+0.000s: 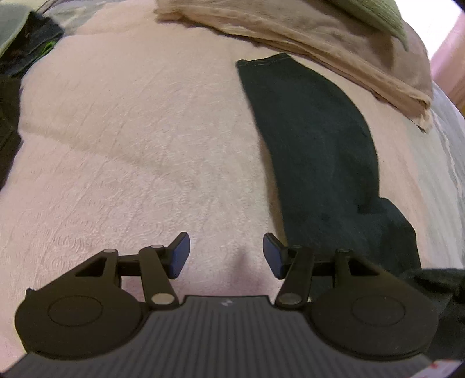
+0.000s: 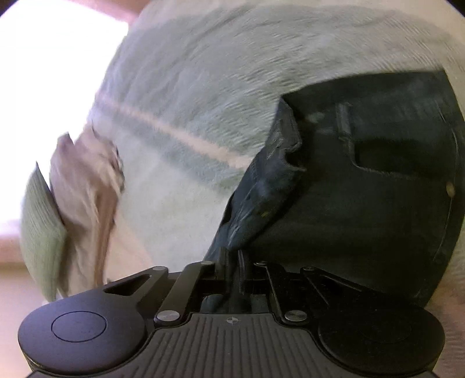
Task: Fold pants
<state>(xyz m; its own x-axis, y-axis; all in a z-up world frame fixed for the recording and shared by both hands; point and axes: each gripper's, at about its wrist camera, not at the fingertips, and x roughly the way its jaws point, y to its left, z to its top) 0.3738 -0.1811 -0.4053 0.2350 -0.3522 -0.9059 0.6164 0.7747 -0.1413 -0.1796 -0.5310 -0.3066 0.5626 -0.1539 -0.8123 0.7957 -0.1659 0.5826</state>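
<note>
We see our left gripper (image 1: 226, 256) hovering over a pink textured bedspread (image 1: 130, 145), its jaws spread apart with nothing between the blue pads (image 1: 180, 256). Just to the right of that gripper lie the dark pants (image 1: 319, 145), one leg stretched flat on the bedspread and running away from us, its hemmed end at the far side. The wider part of the garment sits nearer us at the right, partly hidden behind the gripper's right linkage.

Beyond the leg's far end we find a beige folded cloth (image 1: 319, 37), with a green ribbed fabric (image 1: 375, 11) lying on top of it. At the far left edge there is a heap of dark clothing (image 1: 32, 37), well apart from the pants.

In the right wrist view our right gripper (image 2: 232, 270) has its jaws clenched on a bunched fold of the pants (image 2: 363, 203), near what looks like the waistband, with a belt loop and a pocket opening showing. The pinched fabric rises in a crumpled ridge straight ahead of the jaws, while the rest of the garment spreads to the right. This view is blurred. Behind the pants lies a pale green-grey blanket (image 2: 189, 87) with a light stripe, and at the left the beige cloth (image 2: 84, 189) and the green ribbed fabric (image 2: 40, 226) appear again.
</note>
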